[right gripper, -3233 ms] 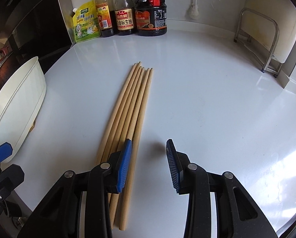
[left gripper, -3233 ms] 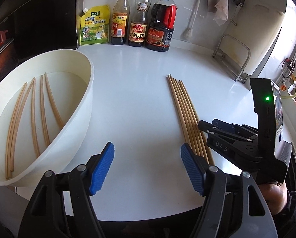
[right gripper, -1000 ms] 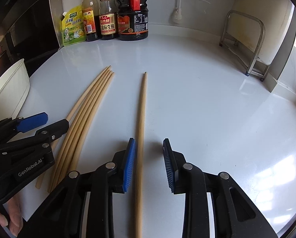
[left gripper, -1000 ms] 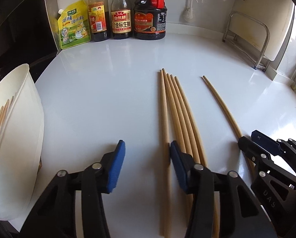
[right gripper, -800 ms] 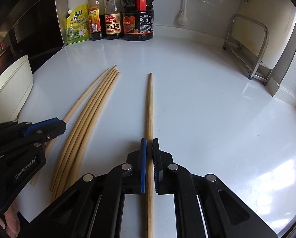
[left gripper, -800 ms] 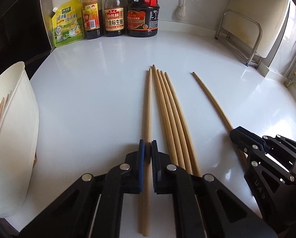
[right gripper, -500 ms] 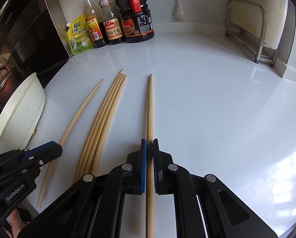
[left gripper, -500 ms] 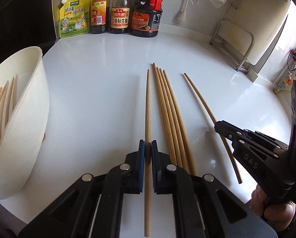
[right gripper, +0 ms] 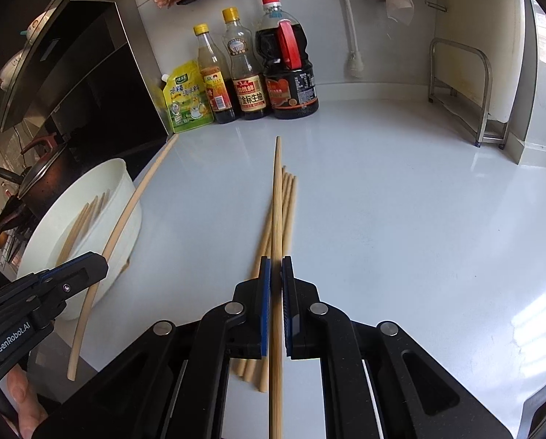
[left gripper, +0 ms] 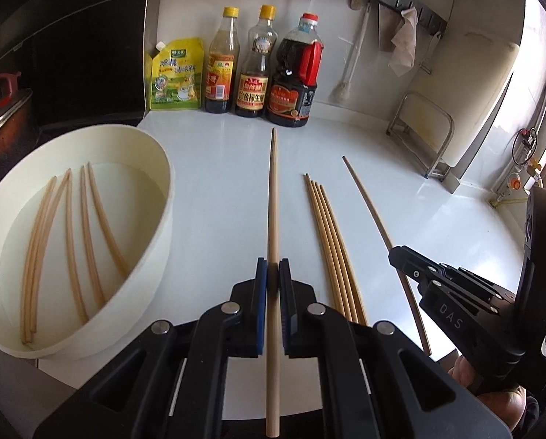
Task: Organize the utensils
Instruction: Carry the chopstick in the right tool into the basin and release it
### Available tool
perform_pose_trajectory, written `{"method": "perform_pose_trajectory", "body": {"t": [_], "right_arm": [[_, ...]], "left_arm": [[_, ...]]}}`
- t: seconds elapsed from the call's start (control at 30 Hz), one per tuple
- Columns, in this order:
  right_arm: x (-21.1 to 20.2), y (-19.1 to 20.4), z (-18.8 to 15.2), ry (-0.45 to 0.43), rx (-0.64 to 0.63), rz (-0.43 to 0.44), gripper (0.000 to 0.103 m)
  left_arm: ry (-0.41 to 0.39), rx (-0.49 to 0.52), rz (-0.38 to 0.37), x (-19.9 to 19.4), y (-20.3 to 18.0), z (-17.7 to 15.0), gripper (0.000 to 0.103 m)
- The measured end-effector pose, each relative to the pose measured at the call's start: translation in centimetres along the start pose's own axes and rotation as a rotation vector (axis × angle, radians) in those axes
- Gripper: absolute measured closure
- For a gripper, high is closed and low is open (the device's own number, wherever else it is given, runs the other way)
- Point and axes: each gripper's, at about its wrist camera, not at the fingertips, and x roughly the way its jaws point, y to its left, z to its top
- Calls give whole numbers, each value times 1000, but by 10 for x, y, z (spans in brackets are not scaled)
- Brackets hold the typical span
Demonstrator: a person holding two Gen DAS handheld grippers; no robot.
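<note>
Each gripper pinches one chopstick, lifted off the white counter (left gripper: pixel 218 190): the left gripper (left gripper: pixel 273 274) grips one (left gripper: pixel 272 197), the right gripper (right gripper: pixel 276 274) another (right gripper: pixel 277 197). Four chopsticks (left gripper: pixel 331 241) lie bundled between them. The white bowl (left gripper: pixel 163 226) at the left edge holds more. Wide bare counter lies to the right.

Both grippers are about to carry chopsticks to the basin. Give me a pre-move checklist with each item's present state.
1. Left gripper shut on its chopstick: ok.
2. Right gripper shut on its chopstick: ok.
3. Both held chopsticks clear of the counter: cannot tell.
4. White basin has room beside the chopsticks already inside: ok.
5. Four chopsticks left on the counter lie undisturbed: ok.
6. Sauce bottles stand out of the path: ok.
</note>
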Motion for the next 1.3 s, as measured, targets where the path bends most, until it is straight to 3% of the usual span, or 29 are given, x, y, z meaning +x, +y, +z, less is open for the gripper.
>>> {"method": "perform_pose_trajectory", "body": {"t": [0.17, 0.5, 0.73, 1.0, 1.03, 1.13, 1.2, 1.3], "right_arm": [[-5, 41, 13, -36, -64, 24, 97], [13, 142, 52, -65, -185, 165, 97], [54, 209, 61, 26, -279, 230, 97], [95, 249, 51, 126, -339, 218, 97], [98, 251, 51, 129, -346, 206, 96], [97, 250, 47, 119, -356, 189, 90], [95, 247, 46, 116, -349, 186, 90], [88, 240, 47, 105, -327, 187, 89]], "left_arm": [[-72, -33, 6, -24, 24, 10, 96], [-144, -177, 132, -53, 118, 19, 96], [-121, -267, 192, -46, 179, 19, 96], [-82, -323, 202, -30, 214, 15, 94], [-76, -333, 208, -29, 217, 14, 92], [-79, -344, 220, -30, 221, 11, 71], [-91, -355, 226, -34, 224, 9, 47], [-104, -351, 228, -40, 220, 7, 43]]}}
